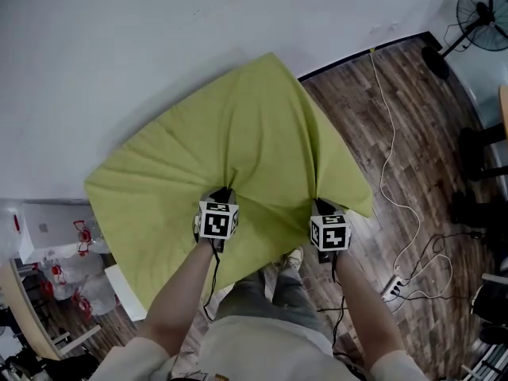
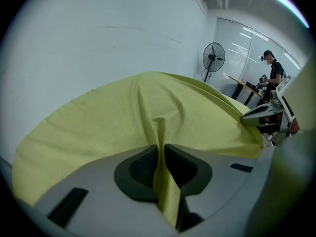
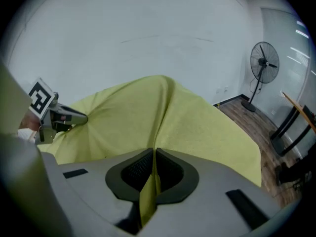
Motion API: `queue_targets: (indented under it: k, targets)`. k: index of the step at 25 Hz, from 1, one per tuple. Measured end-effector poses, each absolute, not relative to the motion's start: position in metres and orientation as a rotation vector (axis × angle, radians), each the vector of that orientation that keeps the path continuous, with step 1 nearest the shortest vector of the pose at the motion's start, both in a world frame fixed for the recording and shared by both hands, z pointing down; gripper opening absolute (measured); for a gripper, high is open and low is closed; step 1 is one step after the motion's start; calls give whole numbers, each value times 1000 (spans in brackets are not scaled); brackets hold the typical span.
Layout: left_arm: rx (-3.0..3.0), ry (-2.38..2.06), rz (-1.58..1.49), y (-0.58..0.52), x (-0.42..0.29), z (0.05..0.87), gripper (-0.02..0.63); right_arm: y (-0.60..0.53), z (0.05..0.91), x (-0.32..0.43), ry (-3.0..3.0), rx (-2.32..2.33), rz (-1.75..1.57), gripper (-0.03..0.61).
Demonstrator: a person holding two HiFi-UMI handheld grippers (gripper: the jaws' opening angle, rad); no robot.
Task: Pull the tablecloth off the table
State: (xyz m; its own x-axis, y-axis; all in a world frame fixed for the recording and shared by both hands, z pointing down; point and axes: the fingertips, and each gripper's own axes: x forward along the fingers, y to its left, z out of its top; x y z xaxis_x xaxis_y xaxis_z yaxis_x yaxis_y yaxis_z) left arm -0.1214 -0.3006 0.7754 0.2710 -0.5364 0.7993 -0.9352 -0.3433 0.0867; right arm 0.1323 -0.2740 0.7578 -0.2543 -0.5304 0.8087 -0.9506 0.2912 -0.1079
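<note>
The left gripper [image 2: 161, 149] has its jaws pressed onto a thin upright fold of the yellow-green tablecloth [image 2: 98, 122]. The fold runs between the dark pads and hangs out below them. The right gripper [image 3: 152, 159] pinches a similar narrow pleat of the same cloth, its jaws nearly together with only fabric between them. Both pinch points lie on the near edge of the cloth, the left one towards the middle of that edge and the right one close to its right-hand corner.

Creases fan out from each gripper across the cloth, which spreads away from the jaws and rises to a far corner against the white wall [image 1: 159, 22]. The table underneath is covered and cannot be made out. To the right of the right gripper lies wooden floor [image 1: 413, 133], with a white cable [image 1: 389, 157] trailing down it to a power strip [image 1: 394, 288]. Further off on that side stands a pedestal fan [image 3: 264, 63].
</note>
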Motion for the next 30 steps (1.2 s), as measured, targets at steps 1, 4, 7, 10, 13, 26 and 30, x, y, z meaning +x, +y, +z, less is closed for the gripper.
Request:
queue_targets:
  k: [1, 4, 7, 10, 13, 26, 30]
  targets:
    - [1979, -1312, 913, -299, -124, 772, 52, -269, 758, 127, -1910, 1295, 794, 43]
    - [1964, -1293, 858, -293, -128, 758, 23, -254, 758, 116, -1943, 1234, 823, 40]
    - [1975, -1301, 777, -287, -129, 743, 21, -242, 753, 115, -1967, 1210, 862, 38]
    - [1999, -1308, 702, -280, -128, 723, 20, -236, 739, 113, -2018, 1197, 860, 37]
    - [2026, -1295, 663, -270, -126, 699, 20, -233, 714, 114, -2079, 1207, 844, 35]
    - [2227, -1514, 481, -265, -137, 557, 20, -252, 545, 110, -2420, 1311, 705, 35]
    - [2319, -1566, 353, -278, -135, 488, 20, -265, 472, 121, -2542, 1390, 580, 35]
